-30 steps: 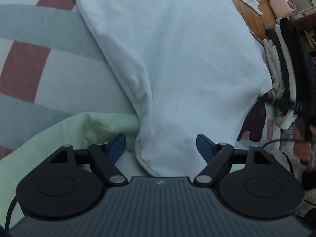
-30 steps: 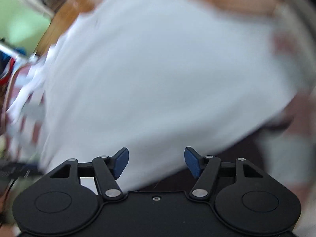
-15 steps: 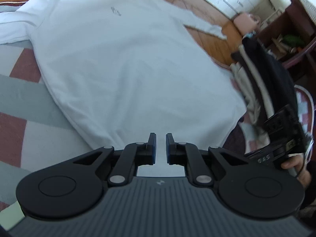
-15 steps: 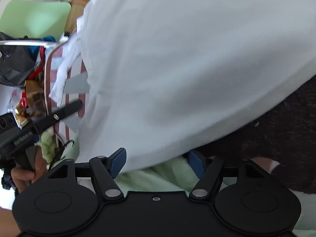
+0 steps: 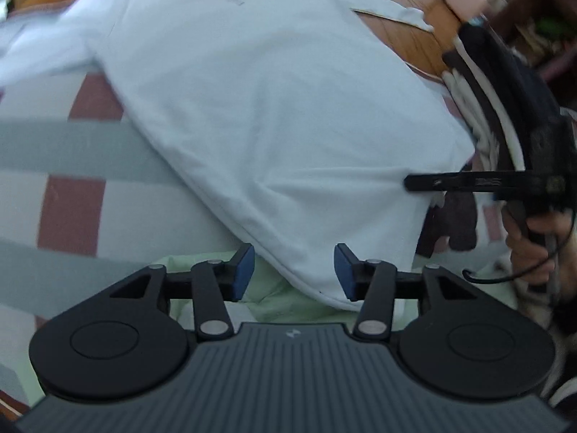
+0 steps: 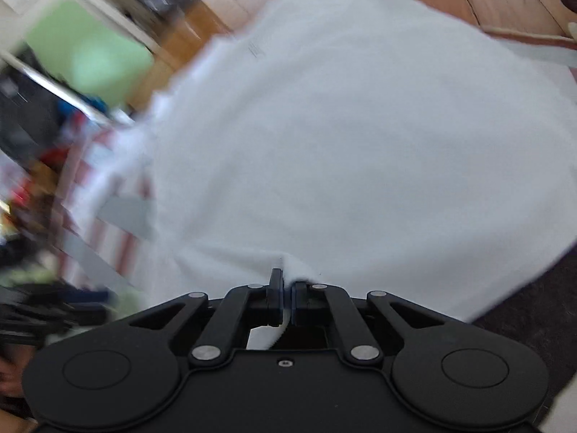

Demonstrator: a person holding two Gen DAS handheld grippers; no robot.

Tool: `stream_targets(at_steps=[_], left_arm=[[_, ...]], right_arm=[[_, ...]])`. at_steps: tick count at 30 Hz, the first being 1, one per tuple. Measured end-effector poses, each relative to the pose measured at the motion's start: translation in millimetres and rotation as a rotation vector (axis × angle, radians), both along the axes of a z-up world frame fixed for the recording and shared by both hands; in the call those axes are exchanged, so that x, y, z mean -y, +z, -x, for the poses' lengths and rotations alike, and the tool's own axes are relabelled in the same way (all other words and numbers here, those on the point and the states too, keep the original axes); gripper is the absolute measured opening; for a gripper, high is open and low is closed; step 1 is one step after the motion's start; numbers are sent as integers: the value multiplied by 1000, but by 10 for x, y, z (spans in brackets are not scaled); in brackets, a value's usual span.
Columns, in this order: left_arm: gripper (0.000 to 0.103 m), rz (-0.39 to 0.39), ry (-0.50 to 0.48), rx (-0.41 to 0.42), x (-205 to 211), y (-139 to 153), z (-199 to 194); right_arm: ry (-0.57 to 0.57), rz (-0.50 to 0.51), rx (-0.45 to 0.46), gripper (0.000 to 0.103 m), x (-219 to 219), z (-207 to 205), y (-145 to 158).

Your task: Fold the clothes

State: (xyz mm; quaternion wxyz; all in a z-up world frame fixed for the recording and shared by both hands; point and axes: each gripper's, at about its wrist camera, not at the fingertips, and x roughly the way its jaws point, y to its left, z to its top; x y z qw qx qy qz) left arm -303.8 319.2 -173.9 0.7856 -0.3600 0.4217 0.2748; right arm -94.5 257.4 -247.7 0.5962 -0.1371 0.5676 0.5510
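A white long-sleeved shirt lies spread on a checked bedcover, its hem towards me. My left gripper is open, its blue pads on either side of the hem's near corner, holding nothing. My right gripper is shut on the shirt's hem, with white cloth pinched between the pads. The shirt fills the right wrist view. The right gripper also shows in the left wrist view, at the shirt's right edge.
The bedcover has red, grey and white squares. A pale green cloth lies under the hem. A pile of dark and white clothes sits at the right. Wooden floor lies beyond the bed.
My left gripper was shut half a second ago and has opened at the hem. My right gripper was open and has shut on the shirt's hem.
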Motion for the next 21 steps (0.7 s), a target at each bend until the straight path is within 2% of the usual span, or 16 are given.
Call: stream_targets(at_steps=[3, 5, 7, 9, 11, 12, 13, 15, 18, 21], left_arm=[[53, -31, -22, -22, 23, -9, -111], [53, -31, -20, -20, 6, -5, -130], [53, -35, -13, -21, -15, 6, -129], [53, -45, 0, -28, -46, 24, -98], [53, -52, 18, -30, -86, 40, -58], [53, -51, 27, -24, -113, 48, -29], [53, -50, 35, -17, -141, 58, -1], [53, -44, 40, -10, -204, 93, 41], [53, -41, 45, 13, -313, 182, 90], [53, -26, 53, 57, -330, 206, 116]], right_arm=[[17, 79, 92, 13, -7, 133, -43], [29, 66, 158, 19, 53, 215, 76], [66, -6, 255, 23, 163, 325, 274], [160, -161, 285, 24, 326, 452, 526], [298, -303, 254, 43, 403, 632, 727], [372, -348, 256, 66, 414, 739, 774], [436, -375, 276, 70, 414, 846, 788], [552, -380, 304, 69, 395, 1024, 745], [745, -289, 275, 56, 326, 1225, 561], [788, -252, 363, 56, 307, 1332, 407]])
